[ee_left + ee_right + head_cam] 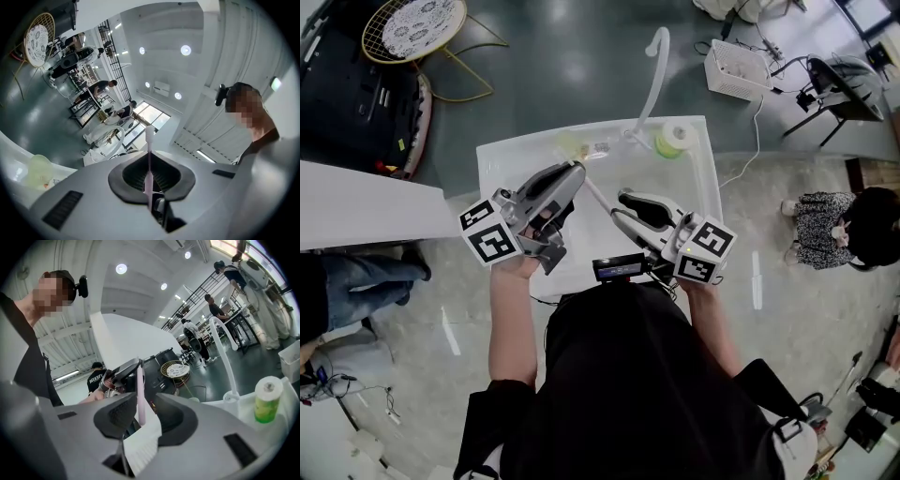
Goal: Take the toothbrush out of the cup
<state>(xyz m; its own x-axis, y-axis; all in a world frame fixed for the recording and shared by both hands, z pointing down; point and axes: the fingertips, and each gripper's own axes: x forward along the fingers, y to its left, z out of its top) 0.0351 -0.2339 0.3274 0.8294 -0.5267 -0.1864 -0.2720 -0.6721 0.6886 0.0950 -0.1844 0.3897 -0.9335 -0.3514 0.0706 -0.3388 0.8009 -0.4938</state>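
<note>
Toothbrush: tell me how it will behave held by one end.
Probably stiff: the toothbrush spans straight from the left gripper to the open right gripper without sagging. Likely light, being so thin. Its slim smooth handle may pivot in the pinch.

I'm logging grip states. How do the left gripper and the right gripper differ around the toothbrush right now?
The left gripper has its fingers shut on the slim pink toothbrush with white bristles; the right gripper has its fingers apart, not pressing it. The left gripper grips the handle, while the bristled head lies between the right gripper's fingers. Both are grey, hand-held, and meet on the same toothbrush.
</note>
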